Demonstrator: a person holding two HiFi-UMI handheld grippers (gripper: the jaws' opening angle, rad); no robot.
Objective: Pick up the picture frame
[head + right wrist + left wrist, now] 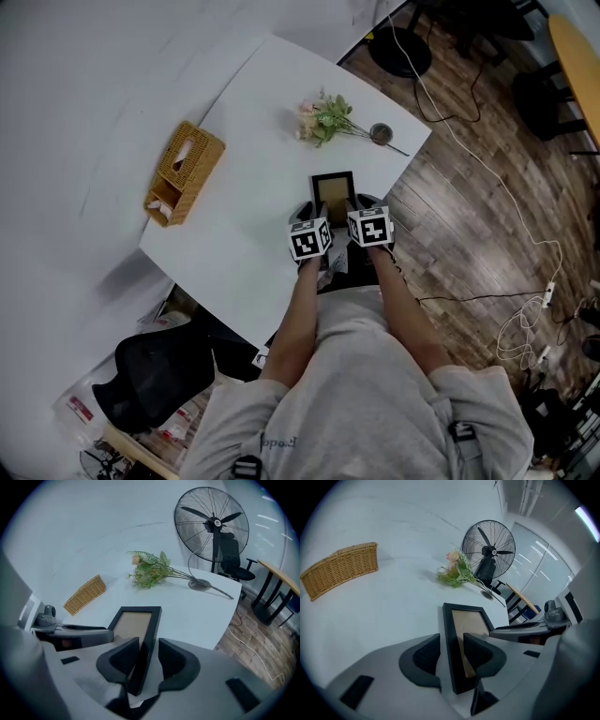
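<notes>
A black picture frame (333, 190) with a tan inside lies flat on the white table (253, 141), close to its near edge. My left gripper (314, 211) stands at the frame's near left corner and my right gripper (364, 202) at its near right corner, both pointing steeply down. In the left gripper view the left gripper (451, 641) straddles the frame's (468, 623) left bar, with thin gaps beside the pads. In the right gripper view the right gripper (149, 648) straddles the frame's (136, 623) right bar the same way.
A wicker basket (185, 172) sits at the table's left. A bunch of artificial flowers (323, 119) lies beyond the frame. A standing fan (213, 522) is past the table's far corner. A black chair (155, 375) stands by my left, and cables cross the wooden floor (487, 234).
</notes>
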